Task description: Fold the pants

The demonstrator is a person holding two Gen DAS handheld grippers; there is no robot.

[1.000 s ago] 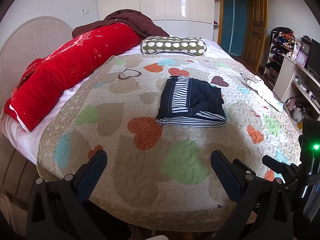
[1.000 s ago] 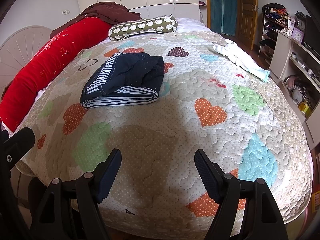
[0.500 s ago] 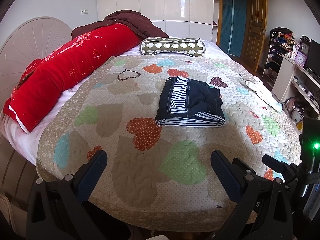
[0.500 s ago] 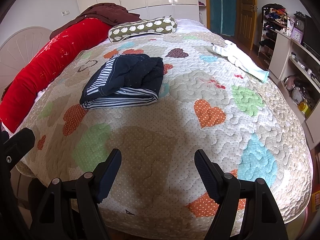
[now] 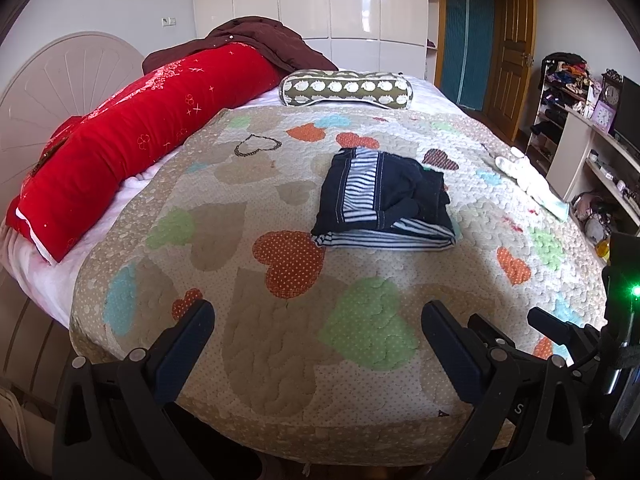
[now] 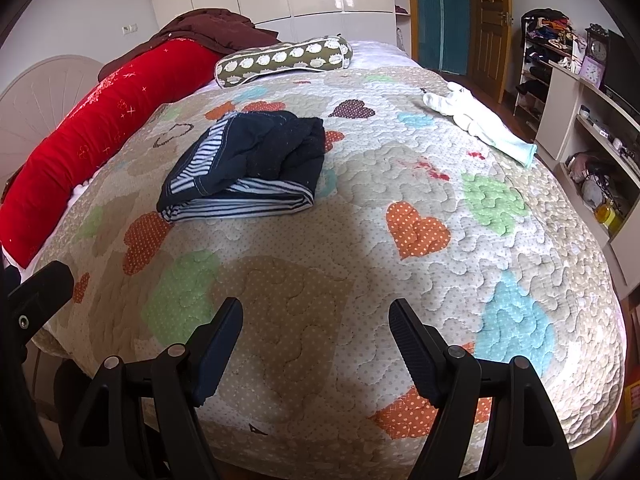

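Neatly folded navy pants (image 5: 382,204) (striped lining showing) on quilt (image 5: 280,344); both grippers (image 5: 318,334) (image 6: 316,330) wide apart, empty.

Your left gripper (image 5: 318,322): matte black plastic, dark ribbed pads, silver pivot screws, white "S" lower right. Your right gripper (image 6: 316,320): same black build w/ silver screws; in left cam, green LED at right edge

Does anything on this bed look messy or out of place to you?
Mostly tidy. The dark pants lie in a compact bundle on the quilt, but its top layer is rumpled and uneven, with striped lining showing. A white garment lies loose near the quilt's far right edge.
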